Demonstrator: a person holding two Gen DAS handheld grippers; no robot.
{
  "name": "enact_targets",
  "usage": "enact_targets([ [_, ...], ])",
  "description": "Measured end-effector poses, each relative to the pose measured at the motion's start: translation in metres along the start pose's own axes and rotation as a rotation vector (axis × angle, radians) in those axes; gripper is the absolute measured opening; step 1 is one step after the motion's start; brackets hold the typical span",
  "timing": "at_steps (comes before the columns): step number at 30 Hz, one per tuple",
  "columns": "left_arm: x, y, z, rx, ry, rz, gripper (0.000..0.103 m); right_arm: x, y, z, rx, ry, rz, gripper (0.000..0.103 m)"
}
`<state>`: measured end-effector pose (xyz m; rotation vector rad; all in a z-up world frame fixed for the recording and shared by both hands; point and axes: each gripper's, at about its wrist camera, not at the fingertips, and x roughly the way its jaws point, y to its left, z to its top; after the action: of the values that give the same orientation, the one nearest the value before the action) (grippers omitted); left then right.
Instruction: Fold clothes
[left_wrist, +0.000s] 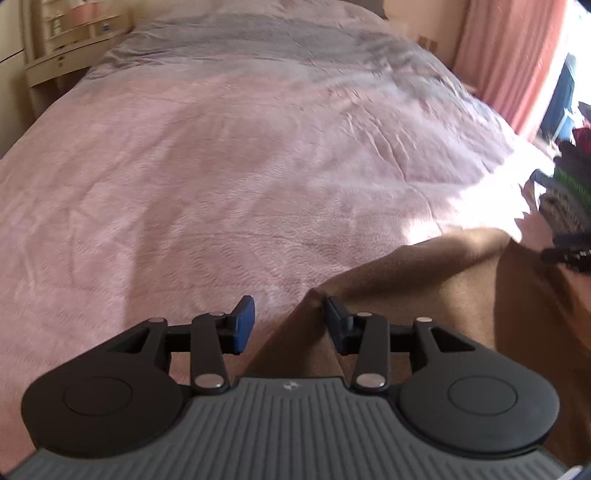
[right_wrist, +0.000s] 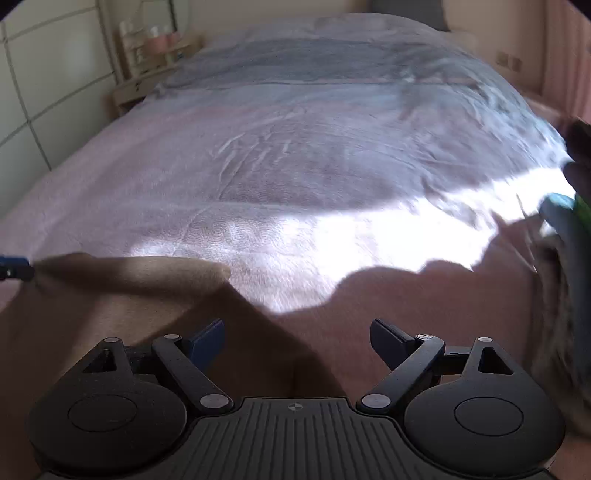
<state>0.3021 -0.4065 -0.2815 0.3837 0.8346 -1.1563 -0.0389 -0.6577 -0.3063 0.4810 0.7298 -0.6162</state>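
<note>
Left wrist view shows the left claw (left_wrist: 290, 321) with its blue pads apart and a peak of the brown garment (left_wrist: 424, 295) rising between them, close against the right-hand pad; the pads are not pressed together, so I judge the cloth is not pinched, and it could slide out if the claw lifts before closing. Right wrist view shows the right claw (right_wrist: 297, 338) spread wide, holding nothing; the brown garment (right_wrist: 122, 295) lies at the near edge of the bed (right_wrist: 295, 147), under and to the left of this claw, with one fold reaching toward the sunlit patch. Motion blur hints at quick movement; a hasty close might catch the pink bedspread (left_wrist: 221, 184) along with the cloth, or grab one layer only and skew the fold. Open room is ample ahead across the bed; to the right a pile of dark and green clothes (left_wrist: 569, 184) crowds the edge, and could be dragged in.
</note>
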Motion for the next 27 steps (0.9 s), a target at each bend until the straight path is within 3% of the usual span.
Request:
enact_targets([
  [4,-0.087,0.018,-0.051,-0.182,0.027,-0.076,0.037,-0.093,-0.015,-0.067,0.183,0.046,0.081,0.089],
  [7,-0.143,0.023,-0.119,-0.382,0.145,-0.123,0.036,-0.158,-0.014,-0.136,0.306,0.147,0.061,0.088],
  [12,-0.208,-0.006,-0.226,-0.709,0.333,-0.203,0.036,-0.240,0.000,-0.247,0.605,0.300,0.049,0.088],
  [16,-0.231,-0.025,-0.290,-1.007,0.352,-0.271,0.036,-0.271,0.012,-0.304,0.830,0.275,0.094,0.088],
  [20,-0.229,-0.037,-0.336,-1.322,0.312,-0.351,0.036,-0.272,-0.001,-0.327,1.021,0.187,0.128,0.087],
  [24,-0.216,-0.055,-0.360,-1.495,0.260,-0.407,0.034,-0.264,-0.006,-0.330,0.993,0.200,0.202,0.071],
  [25,-0.213,-0.060,-0.361,-1.507,0.250,-0.411,0.027,-0.260,-0.003,-0.329,0.962,0.207,0.216,0.066],
  [26,-0.213,-0.065,-0.357,-1.474,0.238,-0.396,0.013,-0.256,-0.001,-0.328,0.941,0.221,0.227,0.028],
  [27,-0.213,-0.069,-0.353,-1.442,0.226,-0.381,0.006,-0.254,0.000,-0.328,0.932,0.239,0.238,0.004],
])
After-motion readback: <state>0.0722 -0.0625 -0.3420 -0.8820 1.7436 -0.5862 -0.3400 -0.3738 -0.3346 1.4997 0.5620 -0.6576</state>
